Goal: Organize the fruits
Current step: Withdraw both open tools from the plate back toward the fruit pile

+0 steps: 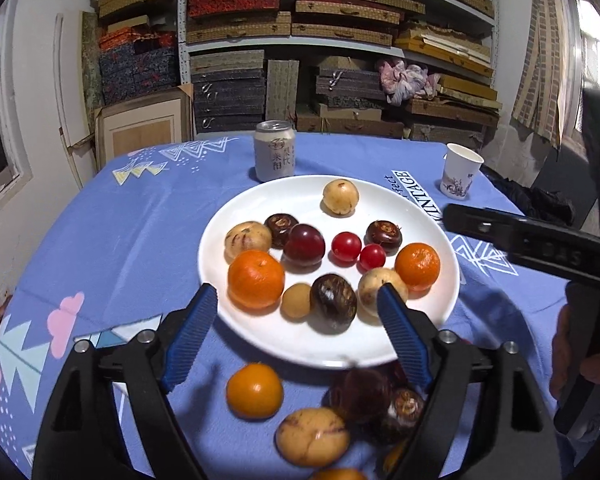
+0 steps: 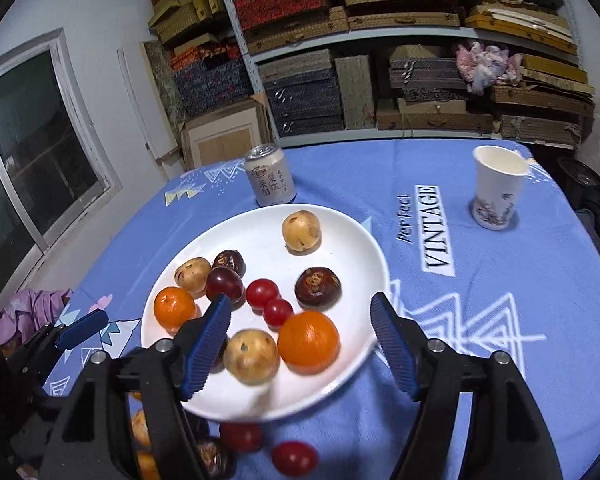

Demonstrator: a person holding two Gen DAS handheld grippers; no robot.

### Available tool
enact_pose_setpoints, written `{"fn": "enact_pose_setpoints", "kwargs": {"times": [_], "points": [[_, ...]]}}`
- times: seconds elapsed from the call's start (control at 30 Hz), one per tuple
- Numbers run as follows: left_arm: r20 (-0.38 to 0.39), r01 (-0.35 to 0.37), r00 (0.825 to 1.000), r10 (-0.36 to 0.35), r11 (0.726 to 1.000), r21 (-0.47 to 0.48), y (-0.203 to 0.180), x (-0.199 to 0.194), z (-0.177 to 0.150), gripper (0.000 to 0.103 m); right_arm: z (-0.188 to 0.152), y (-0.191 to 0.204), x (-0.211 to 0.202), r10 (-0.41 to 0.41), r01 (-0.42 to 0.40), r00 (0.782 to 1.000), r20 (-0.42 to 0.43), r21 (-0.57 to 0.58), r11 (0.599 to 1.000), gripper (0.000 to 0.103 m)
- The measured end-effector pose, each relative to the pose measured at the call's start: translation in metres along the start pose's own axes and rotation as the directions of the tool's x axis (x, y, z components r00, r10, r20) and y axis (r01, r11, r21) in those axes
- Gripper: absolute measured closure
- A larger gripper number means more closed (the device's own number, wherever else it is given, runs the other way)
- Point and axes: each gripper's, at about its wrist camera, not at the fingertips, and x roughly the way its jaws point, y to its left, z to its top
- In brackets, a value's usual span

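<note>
A white plate (image 1: 260,336) on the blue tablecloth holds several fruits: two oranges (image 1: 256,279), cherry tomatoes (image 1: 346,246), dark chestnut-like fruits (image 1: 333,303), a plum (image 1: 304,244) and tan round fruits (image 1: 340,197). More fruits lie on the cloth in front of the plate: an orange (image 1: 254,390), a tan fruit (image 1: 312,437), dark ones (image 1: 400,412). My left gripper (image 1: 298,300) is open and empty above the plate's near side. My right gripper (image 2: 300,312) is open and empty over the plate (image 2: 340,248), near an orange (image 2: 308,342). Loose tomatoes (image 2: 294,458) lie below it.
A silver drink can (image 1: 274,151) stands behind the plate. A white paper cup (image 1: 460,171) stands at the back right. Shelves of stacked boxes (image 1: 340,40) fill the wall behind the table. The right gripper's body (image 1: 540,248) shows at the right of the left wrist view.
</note>
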Motion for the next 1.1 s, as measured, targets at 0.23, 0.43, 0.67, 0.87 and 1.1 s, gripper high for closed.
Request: {"fn": "enact_pose_setpoints", "kwargs": {"times": [0.23, 0.43, 0.67, 0.87, 1.1], "points": [[-0.059, -0.005, 0.998, -0.001, 0.996, -0.094, 0.04, -0.027, -0.043, 0.021, -0.048, -0.02, -0.055, -0.127, 0.126, 0.987, 0.1, 0.011, 0.992, 0.018], [-0.109, 0.003, 0.994, -0.015, 0.994, -0.112, 0.046, -0.04, -0.072, 0.021, -0.078, -0.036, -0.077, -0.081, 0.074, 0.993, 0.086, 0.081, 0.994, 0.018], [-0.092, 0.043, 0.995, -0.048, 0.997, -0.057, 0.028, -0.059, -0.087, 0.021, -0.093, -0.033, -0.086, -0.115, 0.105, 0.989, 0.095, 0.102, 0.989, 0.017], [-0.135, 0.063, 0.989, -0.06, 0.998, 0.015, 0.008, -0.056, -0.095, 0.021, -0.095, -0.025, -0.085, -0.122, 0.117, 0.989, 0.087, 0.067, 0.991, 0.017], [-0.177, 0.063, 0.983, -0.053, 0.997, 0.054, -0.005, -0.041, -0.098, 0.027, -0.095, -0.033, -0.092, -0.073, 0.06, 0.991, 0.115, 0.117, 0.991, 0.008]]}}
